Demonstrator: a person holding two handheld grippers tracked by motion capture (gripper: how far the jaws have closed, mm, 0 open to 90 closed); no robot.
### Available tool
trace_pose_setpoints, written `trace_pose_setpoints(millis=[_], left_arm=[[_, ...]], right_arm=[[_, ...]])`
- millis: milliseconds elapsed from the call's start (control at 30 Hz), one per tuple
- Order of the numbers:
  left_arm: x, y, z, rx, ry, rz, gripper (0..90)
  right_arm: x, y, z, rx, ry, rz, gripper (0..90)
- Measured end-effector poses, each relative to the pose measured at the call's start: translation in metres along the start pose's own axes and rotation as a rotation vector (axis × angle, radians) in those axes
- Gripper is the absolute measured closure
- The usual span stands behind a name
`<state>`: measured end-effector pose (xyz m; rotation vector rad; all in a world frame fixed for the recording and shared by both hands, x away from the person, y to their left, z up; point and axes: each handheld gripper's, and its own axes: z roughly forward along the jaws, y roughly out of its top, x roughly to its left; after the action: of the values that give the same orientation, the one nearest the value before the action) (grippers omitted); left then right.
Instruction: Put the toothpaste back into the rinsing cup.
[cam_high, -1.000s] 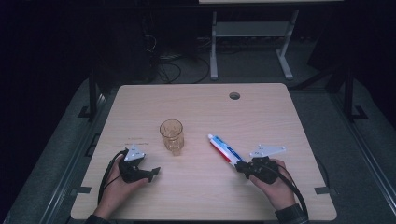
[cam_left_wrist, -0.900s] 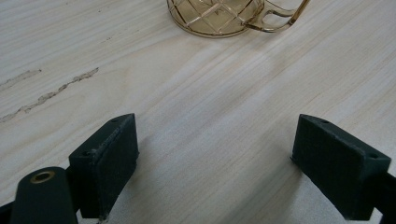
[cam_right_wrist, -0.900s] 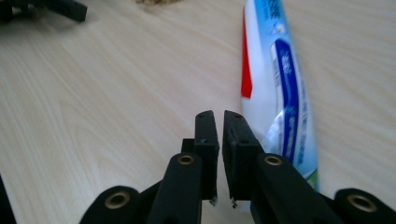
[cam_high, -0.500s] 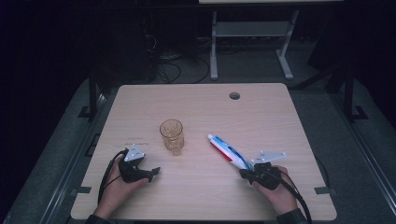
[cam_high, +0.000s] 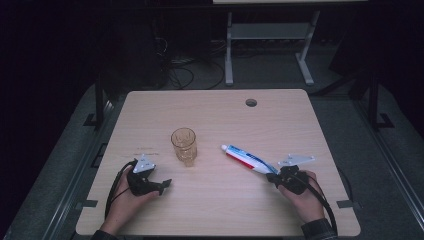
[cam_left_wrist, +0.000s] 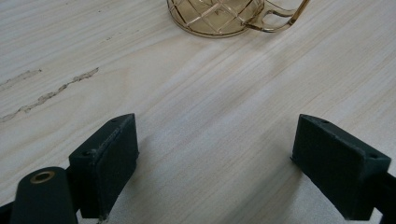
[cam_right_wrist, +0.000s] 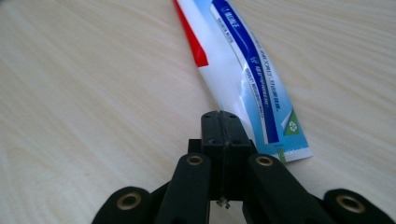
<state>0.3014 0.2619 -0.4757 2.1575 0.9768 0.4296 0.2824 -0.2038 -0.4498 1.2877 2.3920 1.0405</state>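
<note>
- Our right gripper (cam_right_wrist: 219, 116) rests low on the wooden table (cam_high: 215, 210), jaws pressed together with nothing between them, having just closed.
- The toothpaste tube (cam_right_wrist: 243, 70) lies flat just beside its tip.
- Our left gripper (cam_left_wrist: 215, 154) stands wide open and empty, facing the amber glass mug (cam_high: 184, 145) nearby.

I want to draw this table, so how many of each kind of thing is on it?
Glass mug: 1
Toothpaste tube: 1
Hand-held grippers: 2, the left gripper and the right gripper
Total: 4
</note>
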Motion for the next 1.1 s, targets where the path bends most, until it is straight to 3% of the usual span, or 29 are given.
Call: trace_pose_setpoints(millis=[600, 1100], left_arm=[[0.000, 0.000, 0.000, 0.000, 0.000, 0.000, 13.3], [0.000, 0.000, 0.000, 0.000, 0.000, -0.001, 13.3]], right_arm=[[-0.040, 0.021, 0.018, 0.006, -0.106, 0.036, 89.7], [-0.069, 0.037, 0.040, 0.001, -0.143, 0.084, 89.6]])
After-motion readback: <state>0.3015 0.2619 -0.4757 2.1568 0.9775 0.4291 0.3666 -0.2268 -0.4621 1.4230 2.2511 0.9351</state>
